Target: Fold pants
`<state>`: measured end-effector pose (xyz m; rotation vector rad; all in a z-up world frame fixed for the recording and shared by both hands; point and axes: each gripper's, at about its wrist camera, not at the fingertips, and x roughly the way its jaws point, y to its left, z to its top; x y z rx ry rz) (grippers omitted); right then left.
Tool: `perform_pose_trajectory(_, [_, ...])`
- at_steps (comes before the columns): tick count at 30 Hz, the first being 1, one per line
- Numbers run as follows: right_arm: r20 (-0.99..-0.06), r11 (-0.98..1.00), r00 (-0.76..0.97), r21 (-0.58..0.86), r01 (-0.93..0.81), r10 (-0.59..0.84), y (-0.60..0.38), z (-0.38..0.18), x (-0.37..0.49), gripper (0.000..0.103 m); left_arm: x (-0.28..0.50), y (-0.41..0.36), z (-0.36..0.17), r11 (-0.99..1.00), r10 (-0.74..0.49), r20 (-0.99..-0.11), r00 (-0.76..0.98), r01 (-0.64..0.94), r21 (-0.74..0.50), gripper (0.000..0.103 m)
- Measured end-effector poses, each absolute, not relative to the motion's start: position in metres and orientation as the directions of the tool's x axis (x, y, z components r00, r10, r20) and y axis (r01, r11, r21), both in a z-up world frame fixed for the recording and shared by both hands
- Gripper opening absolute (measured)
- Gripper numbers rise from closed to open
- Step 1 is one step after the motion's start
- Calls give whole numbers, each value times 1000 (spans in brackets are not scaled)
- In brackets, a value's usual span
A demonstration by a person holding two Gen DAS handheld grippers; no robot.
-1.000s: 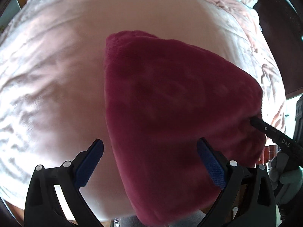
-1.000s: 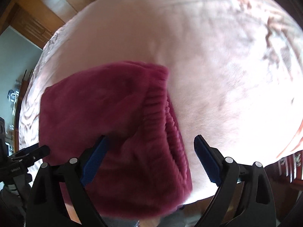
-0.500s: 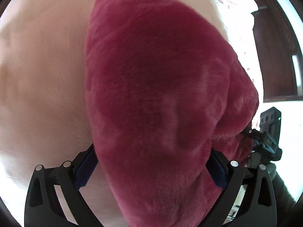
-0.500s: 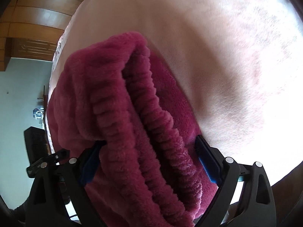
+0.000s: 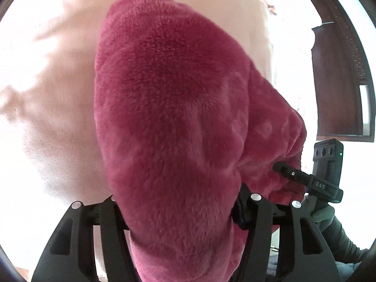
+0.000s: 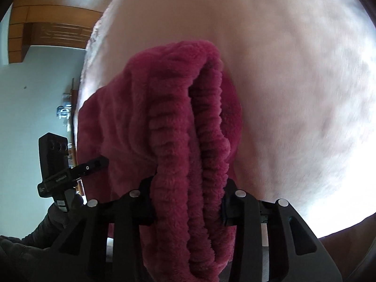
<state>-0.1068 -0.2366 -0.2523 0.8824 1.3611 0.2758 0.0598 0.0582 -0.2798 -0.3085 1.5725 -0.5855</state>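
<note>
Both half-closed and closing, the left gripper (image 5: 181, 213) pinches the plush end and the right gripper (image 6: 188, 202) the ribbed waistband of the crimson fleece pants (image 5: 169, 108), bunched on the pale bed (image 6: 293, 82).

Each fisheye view is taken from behind its own gripper fingers, angled steeply downward, very close to the pants (image 5: 174, 129) on the bed (image 5: 47, 94). The pants (image 6: 169, 127) are shared; each opposite gripper appears at the frame edge.
</note>
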Motion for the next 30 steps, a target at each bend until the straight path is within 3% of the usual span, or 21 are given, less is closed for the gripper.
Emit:
perform_pose_trajectory(6, [-688,643,327,724,247,648,-304,-214,-74,38,88,11,-230,839,-524,-852,-2,172,-517,59])
perform_pose_trajectory(13, [-674,644,471,721,254,569,-422,-183,-13,38,167,-107,-193,806,-556,-828,73,289,-516,59])
perform_pose_trajectory(19, [-689,637,528,702,317,497,-503,-189,16,38,227,-187,-191,795,-528,-847,66,388,-465,59])
perform_pose_trajectory(30, [-723,592,487,686,423,490,-556,-236,45,38,250,-227,-230,824,-421,-906,34,432,-366,59])
